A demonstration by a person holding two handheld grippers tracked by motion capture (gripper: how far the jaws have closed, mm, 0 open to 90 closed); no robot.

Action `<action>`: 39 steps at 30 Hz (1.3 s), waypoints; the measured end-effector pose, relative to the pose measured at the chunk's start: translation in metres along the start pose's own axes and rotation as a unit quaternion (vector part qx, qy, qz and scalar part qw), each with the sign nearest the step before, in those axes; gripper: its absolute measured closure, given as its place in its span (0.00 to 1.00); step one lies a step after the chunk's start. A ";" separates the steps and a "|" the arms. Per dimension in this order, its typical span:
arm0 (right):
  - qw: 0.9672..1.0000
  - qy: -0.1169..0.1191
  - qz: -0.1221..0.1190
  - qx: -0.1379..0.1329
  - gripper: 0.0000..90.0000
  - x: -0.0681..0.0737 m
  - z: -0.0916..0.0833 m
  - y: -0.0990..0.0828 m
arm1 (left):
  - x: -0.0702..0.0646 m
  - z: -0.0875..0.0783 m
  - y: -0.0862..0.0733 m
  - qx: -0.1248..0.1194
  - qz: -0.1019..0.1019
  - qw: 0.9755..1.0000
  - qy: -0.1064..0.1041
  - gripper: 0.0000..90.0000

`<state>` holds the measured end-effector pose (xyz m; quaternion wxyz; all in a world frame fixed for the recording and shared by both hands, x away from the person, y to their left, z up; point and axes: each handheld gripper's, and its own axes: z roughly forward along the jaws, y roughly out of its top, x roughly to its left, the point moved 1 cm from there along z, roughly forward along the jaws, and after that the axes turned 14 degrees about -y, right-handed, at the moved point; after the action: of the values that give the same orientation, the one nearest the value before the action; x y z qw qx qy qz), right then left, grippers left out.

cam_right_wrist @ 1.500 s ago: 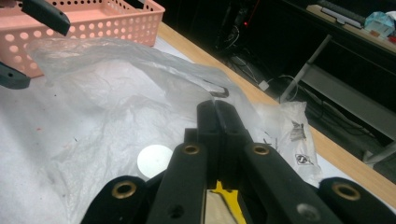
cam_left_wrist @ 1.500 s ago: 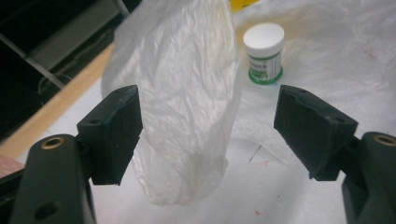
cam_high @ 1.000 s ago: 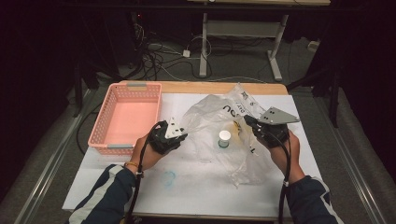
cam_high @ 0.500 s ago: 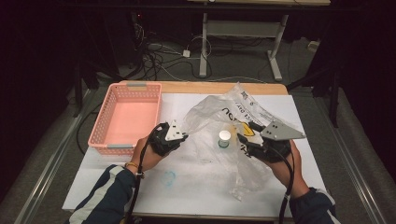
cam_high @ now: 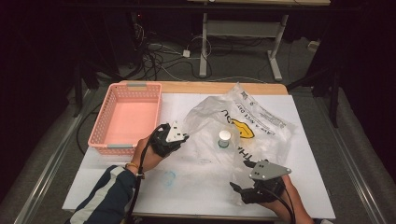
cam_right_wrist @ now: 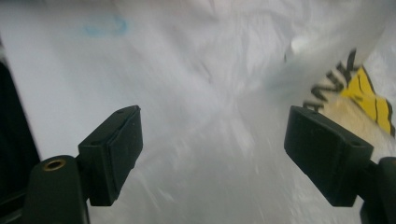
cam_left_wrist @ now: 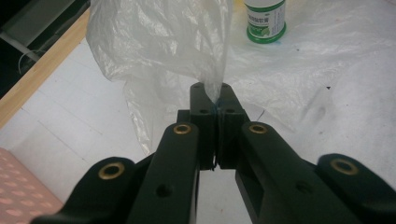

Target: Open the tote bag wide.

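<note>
A clear plastic bag (cam_high: 254,122) with a yellow face print lies crumpled on the white table sheet. A small white-capped bottle (cam_high: 224,138) with a green label (cam_left_wrist: 265,21) stands upright on or inside it; I cannot tell which. My left gripper (cam_high: 185,136) is shut on the bag's left edge, and the film (cam_left_wrist: 163,42) rises from the tips of the left gripper (cam_left_wrist: 211,95). My right gripper (cam_high: 236,191) is near the table's front edge. Its jaws have just been opening and stand wide in the right gripper (cam_right_wrist: 212,140) view. Bag film (cam_right_wrist: 261,93) lies beyond them, untouched by the pads.
An empty pink basket (cam_high: 99,133) stands at the left of the table, close to my left hand. A faint blue ring mark (cam_high: 169,177) is on the sheet between my hands. Cables and desk legs are on the floor behind the table.
My right gripper let go of the bag's right side, opened, and moved down toward the front edge of the table. The bag's right part sank flat. The left gripper stayed put.
</note>
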<state>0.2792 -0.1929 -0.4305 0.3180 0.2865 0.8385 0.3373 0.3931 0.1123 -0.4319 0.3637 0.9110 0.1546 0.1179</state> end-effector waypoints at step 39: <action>0.995 -0.078 0.062 -0.001 1.00 -0.072 0.000 -0.025 | 0.006 0.011 0.001 0.002 -0.053 0.997 0.048 0.63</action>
<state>0.3178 -0.2581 -0.4248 0.3613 0.3633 0.7911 0.3341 0.4025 0.1071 -0.4381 0.3594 0.8957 0.2200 0.1416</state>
